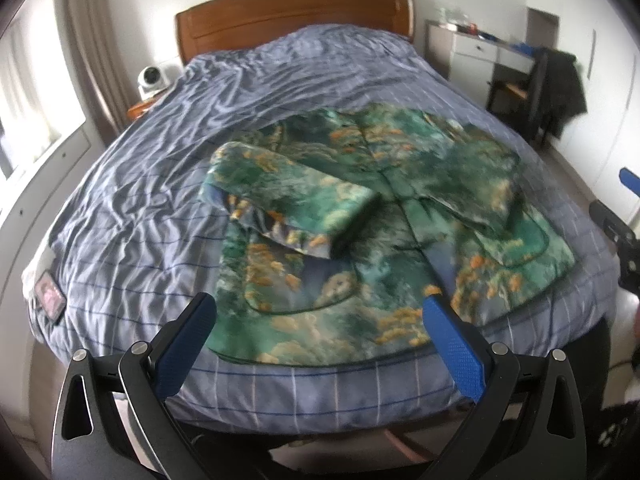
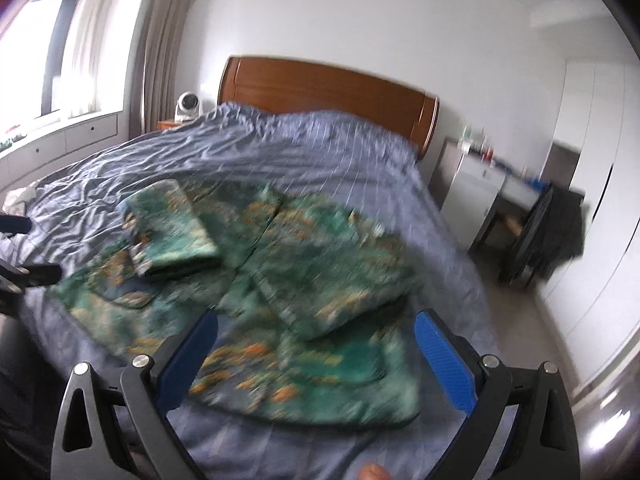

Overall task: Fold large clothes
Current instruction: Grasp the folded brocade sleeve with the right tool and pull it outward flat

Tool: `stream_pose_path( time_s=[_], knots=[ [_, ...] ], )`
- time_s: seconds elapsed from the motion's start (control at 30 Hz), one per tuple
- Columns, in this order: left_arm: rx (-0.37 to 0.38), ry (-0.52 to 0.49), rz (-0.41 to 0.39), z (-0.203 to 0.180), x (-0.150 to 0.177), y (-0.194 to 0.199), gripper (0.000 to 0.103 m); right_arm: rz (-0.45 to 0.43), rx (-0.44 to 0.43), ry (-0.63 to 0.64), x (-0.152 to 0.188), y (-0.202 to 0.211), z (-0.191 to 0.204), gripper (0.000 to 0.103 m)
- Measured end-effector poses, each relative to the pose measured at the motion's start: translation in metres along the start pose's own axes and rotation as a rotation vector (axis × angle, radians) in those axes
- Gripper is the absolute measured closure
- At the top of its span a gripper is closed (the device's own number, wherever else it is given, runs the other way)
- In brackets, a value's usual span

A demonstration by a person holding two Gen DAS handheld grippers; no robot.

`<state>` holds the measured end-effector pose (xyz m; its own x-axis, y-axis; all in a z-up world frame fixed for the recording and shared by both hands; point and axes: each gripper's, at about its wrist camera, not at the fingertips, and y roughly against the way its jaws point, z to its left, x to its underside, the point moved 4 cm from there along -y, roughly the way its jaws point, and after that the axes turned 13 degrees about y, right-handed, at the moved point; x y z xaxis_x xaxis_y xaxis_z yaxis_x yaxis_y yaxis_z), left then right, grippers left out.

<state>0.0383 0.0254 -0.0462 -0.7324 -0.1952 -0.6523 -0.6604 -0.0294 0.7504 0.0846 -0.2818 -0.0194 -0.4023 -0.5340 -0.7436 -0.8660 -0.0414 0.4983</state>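
The left claw (image 1: pixel 320 312) is spread wide, its blue-padded fingers (image 1: pixel 452 344) hanging empty above the near hem of the jacket (image 1: pixel 360 208). The right claw (image 2: pixel 316 328) is spread just as wide and holds nothing, hovering over the jacket's near right corner; this view is smeared by motion blur.

The jacket lies flat on the near half of the bed (image 1: pixel 160 152), hem toward the foot edge and collar toward the headboard (image 1: pixel 296 12). It is thick and fleecy, printed in mottled green with orange and cream patches, edged in dark piping, with a rounded patch pocket on each front panel. Both sleeves are folded inward across the chest, the cuffs close to the centre opening; the left-hand sleeve (image 1: pixel 288 200) shows a blue lining at its cuff.

The bedcover is blue-grey with thin pale stripes and heavily wrinkled. A small pink label (image 1: pixel 50 294) sits at its left corner, the writing too blurred to read.
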Motion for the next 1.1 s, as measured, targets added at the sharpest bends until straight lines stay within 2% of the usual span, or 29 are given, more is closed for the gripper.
stream_pose_path(
  time_s=[0.07,0.1,0.13,0.2,0.4,0.57,0.6,0.63,0.67,0.7,0.8,0.9,1.0,1.1],
  knots=[
    [0.000,0.025,0.004,0.006,-0.004,-0.001,0.000,-0.041,-0.017,0.057,-0.005,-0.014,-0.007,0.002],
    [-0.002,0.033,0.007,0.008,-0.004,-0.002,0.000,-0.048,-0.079,0.107,-0.004,-0.030,-0.006,0.000],
    [-0.004,0.037,0.009,0.010,-0.004,-0.002,0.000,-0.008,-0.150,0.151,-0.001,-0.047,-0.003,0.000],
    [-0.008,0.036,0.009,0.010,-0.004,-0.001,0.000,0.110,-0.219,0.214,0.007,-0.086,0.006,0.000],
    [-0.024,0.027,0.016,0.011,-0.002,0.002,0.000,0.179,-0.266,0.388,0.015,-0.175,0.041,0.000],
    [-0.043,0.043,0.009,0.020,-0.002,0.004,0.000,0.277,-0.257,0.385,0.034,-0.232,0.049,0.005],
    [-0.046,0.048,0.010,0.022,-0.001,0.004,0.000,0.307,-0.285,0.347,0.038,-0.239,0.043,0.025],
    [-0.049,0.055,0.014,0.025,0.000,0.003,0.000,0.317,-0.358,0.291,0.040,-0.239,0.037,0.053],
    [-0.052,0.060,0.020,0.027,0.001,0.001,0.000,0.317,-0.430,0.214,0.039,-0.236,0.031,0.069],
    [-0.052,0.069,0.029,0.029,0.001,-0.002,0.000,0.312,-0.435,0.145,0.036,-0.229,0.018,0.089],
    [-0.045,0.078,0.050,0.029,0.001,-0.007,0.000,0.233,-0.375,0.026,0.022,-0.206,-0.026,0.089],
    [-0.035,0.066,0.038,0.024,0.001,-0.005,0.000,0.155,-0.280,-0.159,0.012,-0.181,-0.100,0.090],
    [-0.028,0.049,0.030,0.018,0.002,-0.003,0.000,0.089,-0.130,-0.305,0.011,-0.159,-0.184,0.091],
    [-0.028,0.042,0.040,0.015,0.003,-0.005,0.000,0.075,0.005,-0.399,0.022,-0.145,-0.251,0.091]
  ],
)
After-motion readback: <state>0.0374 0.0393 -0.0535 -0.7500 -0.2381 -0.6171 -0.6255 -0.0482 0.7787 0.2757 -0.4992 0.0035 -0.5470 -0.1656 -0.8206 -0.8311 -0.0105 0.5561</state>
